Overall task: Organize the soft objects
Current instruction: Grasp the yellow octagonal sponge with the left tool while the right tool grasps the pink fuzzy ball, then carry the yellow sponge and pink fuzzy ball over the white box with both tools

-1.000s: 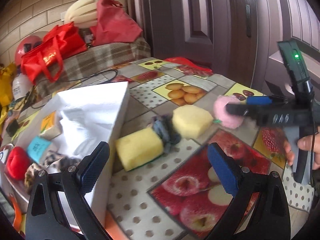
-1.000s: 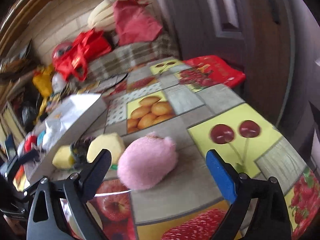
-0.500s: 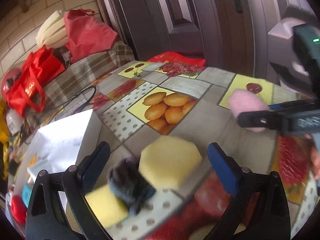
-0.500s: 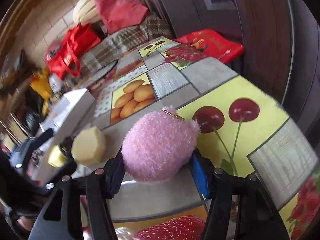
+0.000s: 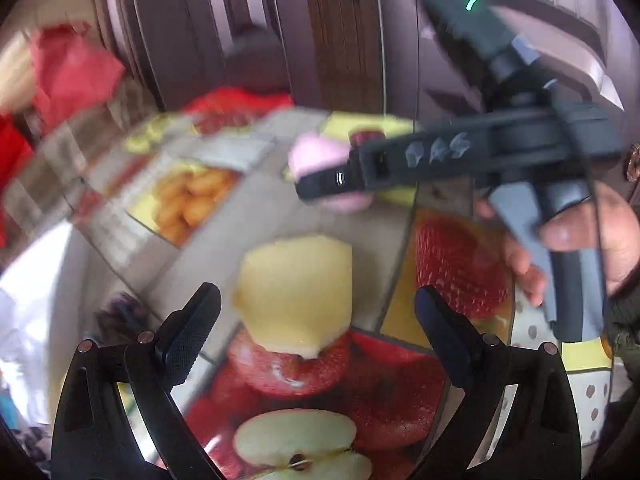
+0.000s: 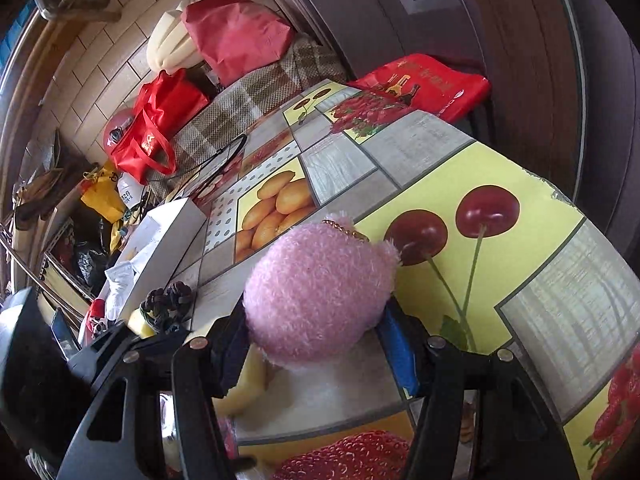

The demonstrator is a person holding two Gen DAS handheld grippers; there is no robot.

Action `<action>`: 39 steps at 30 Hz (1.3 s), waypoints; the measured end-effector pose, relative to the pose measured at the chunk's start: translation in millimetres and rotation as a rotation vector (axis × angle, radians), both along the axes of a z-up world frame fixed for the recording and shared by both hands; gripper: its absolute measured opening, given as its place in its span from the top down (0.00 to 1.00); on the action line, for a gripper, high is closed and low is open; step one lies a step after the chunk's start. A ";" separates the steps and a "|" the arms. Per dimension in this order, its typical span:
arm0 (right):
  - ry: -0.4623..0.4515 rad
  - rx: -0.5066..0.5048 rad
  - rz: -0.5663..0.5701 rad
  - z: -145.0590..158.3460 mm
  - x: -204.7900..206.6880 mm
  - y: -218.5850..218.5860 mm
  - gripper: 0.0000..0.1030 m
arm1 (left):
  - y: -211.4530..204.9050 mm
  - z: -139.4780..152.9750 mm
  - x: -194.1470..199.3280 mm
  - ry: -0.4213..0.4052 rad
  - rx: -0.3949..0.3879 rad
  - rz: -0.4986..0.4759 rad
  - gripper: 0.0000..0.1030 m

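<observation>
My right gripper is shut on a pink plush toy and holds it just above the fruit-print tablecloth. In the left wrist view the pink toy shows behind the right gripper. My left gripper is open with a yellow sponge block between its fingers; the frame is blurred. A dark knitted item and a second yellow sponge lie by the white box.
The white open box holds small items at the table's left. Red bags and a plaid-covered seat stand behind the table. A red bag lies at the far table edge by a dark door.
My right gripper closed on the pink plush toy and lifted it slightly. My left gripper moved forward and right until the yellow sponge block sat between its open fingers.
</observation>
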State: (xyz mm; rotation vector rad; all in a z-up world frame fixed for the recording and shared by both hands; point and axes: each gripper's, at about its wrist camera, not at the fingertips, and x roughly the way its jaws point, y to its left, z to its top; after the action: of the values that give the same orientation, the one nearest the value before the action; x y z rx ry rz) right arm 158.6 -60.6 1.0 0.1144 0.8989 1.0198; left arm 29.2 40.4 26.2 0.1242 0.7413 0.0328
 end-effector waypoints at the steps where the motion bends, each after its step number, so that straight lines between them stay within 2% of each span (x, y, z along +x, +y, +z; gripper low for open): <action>1: -0.001 0.000 0.000 -0.2 0.2 -0.1 0.41 | 1.7 0.8 -0.1 -0.008 0.006 0.018 0.05; 4: -0.002 -0.003 0.002 0.1 0.3 -0.2 0.40 | 6.7 -6.7 12.5 0.055 -0.012 0.037 0.05; 7: -0.002 -0.002 0.002 0.0 0.1 -0.1 0.40 | 3.5 -11.5 24.7 0.101 -0.014 0.006 0.05; 9: -0.002 -0.003 0.002 -0.1 0.2 -0.2 0.40 | 6.4 -15.8 32.7 0.136 -0.054 0.004 0.06; 11: -0.002 -0.002 0.002 -0.2 0.5 -0.1 0.40 | 12.8 -14.6 32.8 0.130 -0.115 0.006 0.43; 14: -0.004 -0.001 0.002 -0.2 0.5 0.3 0.41 | 19.8 -11.6 27.4 0.107 -0.134 0.046 0.44; 16: -0.004 0.011 0.005 0.3 0.4 -0.4 0.41 | 20.3 -3.1 15.9 0.031 -0.130 0.066 0.45; 20: -0.033 0.056 -0.015 5.5 -3.9 -8.7 0.41 | 15.2 17.7 -24.0 -0.160 -0.055 0.163 0.45; 23: -0.158 0.067 -0.065 19.7 -20.8 -15.4 0.41 | 9.9 25.0 -52.2 -0.243 0.001 0.193 0.44; 26: -0.337 0.073 -0.091 35.6 -49.2 -18.0 0.41 | 10.7 30.3 -79.3 -0.310 0.048 0.219 0.44; 28: -0.393 0.089 -0.070 40.1 -65.3 -16.4 0.41 | 17.7 32.4 -94.1 -0.328 0.052 0.238 0.44; 32: -0.402 0.097 -0.024 39.8 -83.2 -4.5 0.41 | 39.5 34.4 -118.7 -0.338 0.030 0.293 0.44; 39: -0.588 0.042 0.061 44.2 -125.5 23.5 0.41 | 71.7 32.0 -156.4 -0.375 0.030 0.372 0.44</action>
State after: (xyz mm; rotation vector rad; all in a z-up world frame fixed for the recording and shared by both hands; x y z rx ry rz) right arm 33.1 -37.2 45.2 -0.1741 0.3466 1.0501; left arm -127.2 112.1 58.2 0.0061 0.3805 0.4113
